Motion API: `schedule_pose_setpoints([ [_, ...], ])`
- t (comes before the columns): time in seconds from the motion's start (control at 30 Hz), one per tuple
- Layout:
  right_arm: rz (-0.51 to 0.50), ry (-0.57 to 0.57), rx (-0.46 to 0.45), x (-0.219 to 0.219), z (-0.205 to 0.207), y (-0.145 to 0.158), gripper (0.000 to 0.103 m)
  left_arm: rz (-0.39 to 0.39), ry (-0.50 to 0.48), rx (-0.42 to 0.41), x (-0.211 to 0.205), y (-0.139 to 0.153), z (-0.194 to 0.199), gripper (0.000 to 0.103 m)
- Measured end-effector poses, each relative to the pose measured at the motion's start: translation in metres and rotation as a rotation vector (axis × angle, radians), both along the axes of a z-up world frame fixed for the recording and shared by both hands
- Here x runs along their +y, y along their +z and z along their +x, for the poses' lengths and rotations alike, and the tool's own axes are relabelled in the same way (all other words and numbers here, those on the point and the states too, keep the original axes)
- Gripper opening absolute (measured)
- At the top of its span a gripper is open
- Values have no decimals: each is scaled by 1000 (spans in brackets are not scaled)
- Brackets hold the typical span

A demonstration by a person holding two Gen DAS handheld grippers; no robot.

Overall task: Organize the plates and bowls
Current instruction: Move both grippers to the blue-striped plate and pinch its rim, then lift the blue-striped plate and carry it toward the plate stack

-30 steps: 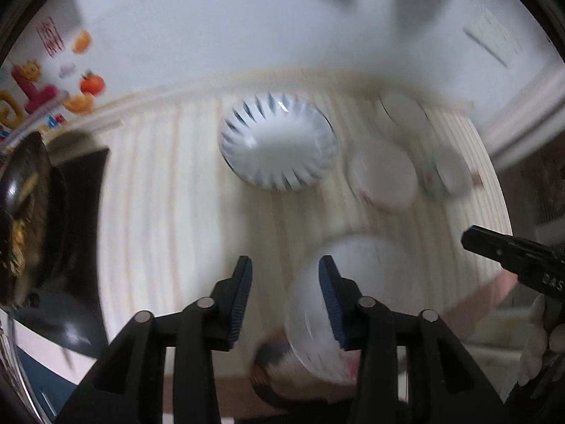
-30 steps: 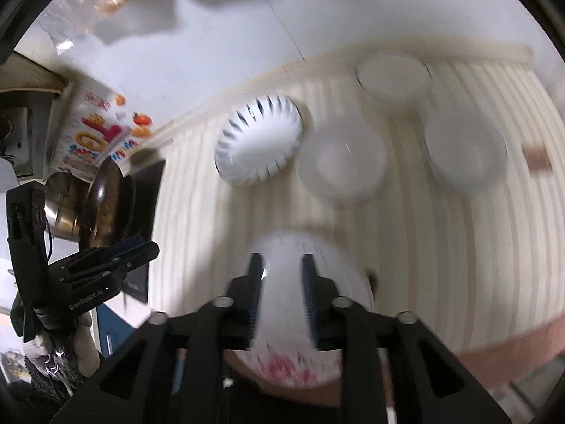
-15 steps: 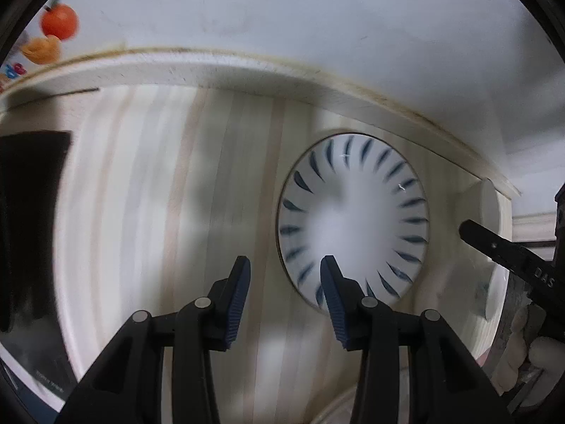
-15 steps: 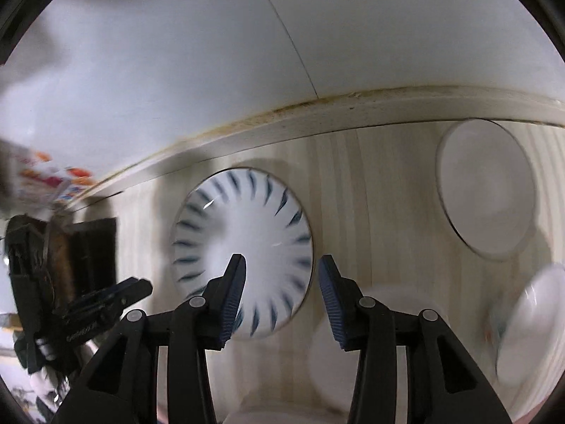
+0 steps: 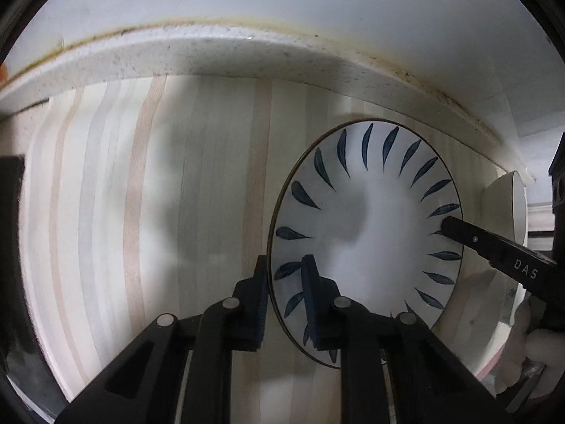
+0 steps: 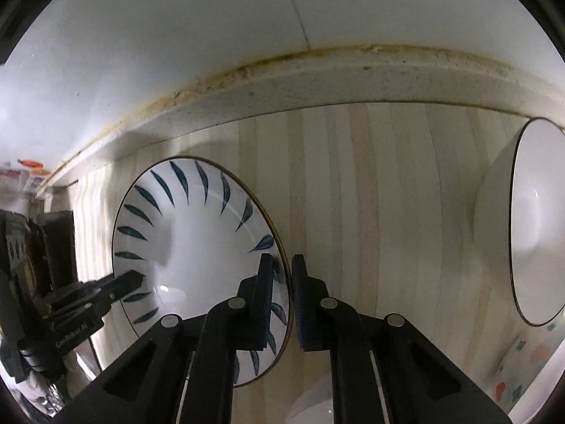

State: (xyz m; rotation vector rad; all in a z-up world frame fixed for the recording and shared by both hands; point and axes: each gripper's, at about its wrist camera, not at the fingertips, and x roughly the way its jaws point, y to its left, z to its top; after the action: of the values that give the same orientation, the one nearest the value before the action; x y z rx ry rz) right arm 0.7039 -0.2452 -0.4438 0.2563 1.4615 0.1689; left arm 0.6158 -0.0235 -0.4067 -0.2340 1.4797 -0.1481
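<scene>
A white plate with dark blue leaf marks (image 5: 374,226) lies on the pale striped counter near the back wall; it also shows in the right wrist view (image 6: 197,247). My left gripper (image 5: 285,282) is shut on the plate's left rim, one finger outside, one inside. My right gripper (image 6: 282,279) is shut on the plate's right rim the same way. Each gripper shows in the other's view at the opposite rim.
A plain white bowl (image 6: 536,226) stands at the right, also in the left wrist view (image 5: 512,205). A flower-print plate (image 6: 529,364) lies at the lower right. The raised counter ledge (image 5: 247,60) and the wall run close behind. Dark cookware (image 6: 35,247) stands at the left.
Both grippers moved forward to the blue-leaf plate and closed on its opposite rims. A second ago the right gripper held a flower-print plate, which it has let go.
</scene>
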Motion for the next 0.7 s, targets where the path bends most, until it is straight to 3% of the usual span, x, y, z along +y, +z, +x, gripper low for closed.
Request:
schedule_pose_setpoints([
  [0.23, 5, 28, -41, 1, -17, 21, 11, 14, -16, -50, -3, 38, -19, 16],
  [0.7, 53, 75, -141, -20, -92, 125, 11, 37, -71, -166, -17, 151, -81, 16],
])
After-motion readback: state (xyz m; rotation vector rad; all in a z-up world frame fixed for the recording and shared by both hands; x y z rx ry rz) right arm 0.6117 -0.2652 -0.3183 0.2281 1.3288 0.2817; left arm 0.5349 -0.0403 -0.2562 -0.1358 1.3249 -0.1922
